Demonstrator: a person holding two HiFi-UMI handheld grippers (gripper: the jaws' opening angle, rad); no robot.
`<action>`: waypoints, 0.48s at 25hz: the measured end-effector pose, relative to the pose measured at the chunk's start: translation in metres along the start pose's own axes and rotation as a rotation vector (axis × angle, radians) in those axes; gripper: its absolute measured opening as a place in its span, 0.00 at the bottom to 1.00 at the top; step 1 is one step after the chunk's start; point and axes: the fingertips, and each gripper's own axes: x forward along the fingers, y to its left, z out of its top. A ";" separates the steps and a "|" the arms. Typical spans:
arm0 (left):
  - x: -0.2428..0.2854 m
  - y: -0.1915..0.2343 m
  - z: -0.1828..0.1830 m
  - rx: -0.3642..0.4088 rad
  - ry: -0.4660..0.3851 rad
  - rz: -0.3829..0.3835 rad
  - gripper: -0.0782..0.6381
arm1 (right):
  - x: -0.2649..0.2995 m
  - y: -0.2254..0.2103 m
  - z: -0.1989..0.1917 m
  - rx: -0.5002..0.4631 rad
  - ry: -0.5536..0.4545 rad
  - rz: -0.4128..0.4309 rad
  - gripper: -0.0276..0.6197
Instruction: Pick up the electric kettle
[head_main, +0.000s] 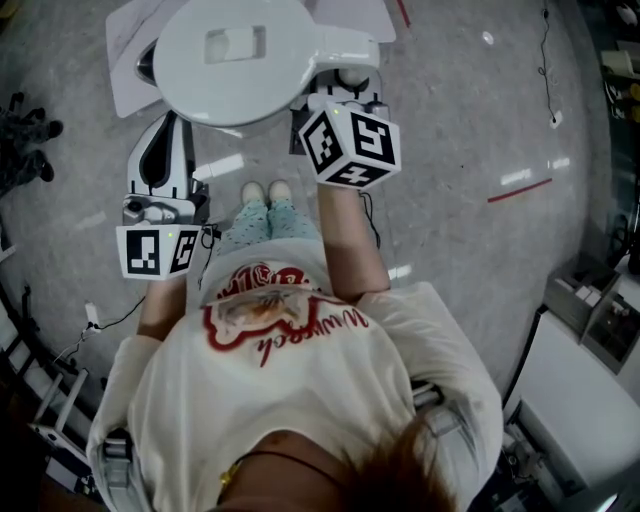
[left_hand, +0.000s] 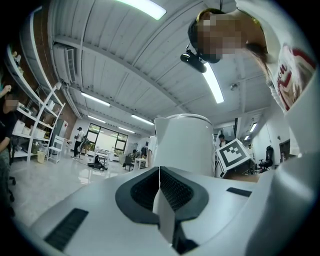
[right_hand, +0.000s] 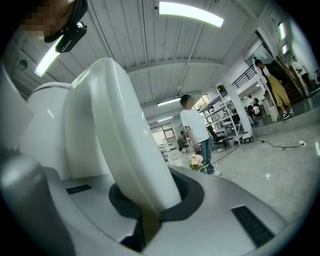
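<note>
Jaws of right gripper (right_hand: 148, 212) clamp the kettle handle (right_hand: 117, 145); left gripper (left_hand: 160, 192) closed, empty.

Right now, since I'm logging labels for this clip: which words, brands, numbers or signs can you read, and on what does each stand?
Shirt: red script print, upside down in the head view, too distorted to read.
Kettle: pale rectangle on the lid, no legible text.
Left marker cube and right marker cube: black-and-white square patterns only, no letters or numbers.
No text can be quoted with confidence.
</note>
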 end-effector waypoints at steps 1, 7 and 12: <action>-0.002 -0.003 0.000 0.002 -0.001 0.004 0.13 | -0.003 0.000 0.000 0.001 0.000 0.005 0.07; -0.020 -0.021 0.006 0.008 -0.019 0.032 0.13 | -0.021 0.004 0.004 0.001 0.006 0.049 0.07; -0.042 -0.020 0.009 0.009 -0.027 0.029 0.13 | -0.035 0.019 0.001 -0.019 -0.003 0.046 0.07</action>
